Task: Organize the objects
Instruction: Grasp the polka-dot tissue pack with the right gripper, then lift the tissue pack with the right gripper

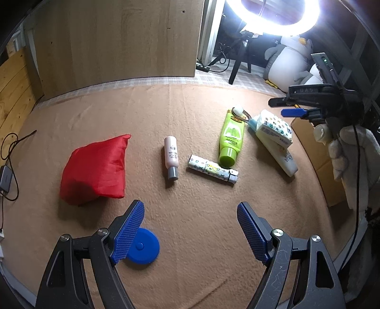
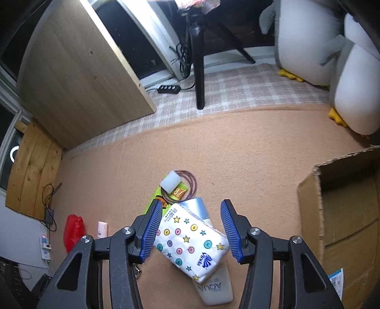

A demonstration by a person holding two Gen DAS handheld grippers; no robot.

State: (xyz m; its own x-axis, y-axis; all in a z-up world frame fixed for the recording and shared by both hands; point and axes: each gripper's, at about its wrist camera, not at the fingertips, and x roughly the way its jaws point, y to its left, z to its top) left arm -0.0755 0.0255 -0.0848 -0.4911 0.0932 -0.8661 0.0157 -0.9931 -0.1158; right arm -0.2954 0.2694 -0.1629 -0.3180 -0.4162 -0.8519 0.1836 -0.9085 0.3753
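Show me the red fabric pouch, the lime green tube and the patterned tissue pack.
red fabric pouch (image 1: 93, 170), left wrist view, centre of cloth.
lime green tube (image 1: 232, 135), left wrist view, mid body.
patterned tissue pack (image 2: 192, 240), right wrist view, top face.

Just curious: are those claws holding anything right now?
No. The left gripper is open over bare carpet; the right gripper is open around the tissue pack.

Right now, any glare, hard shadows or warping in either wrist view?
Left wrist: ring light blows out the top right, red bag casts a hard shadow toward the camera. Right wrist: even light, no glare. Both: fisheye bends the blanket edge.
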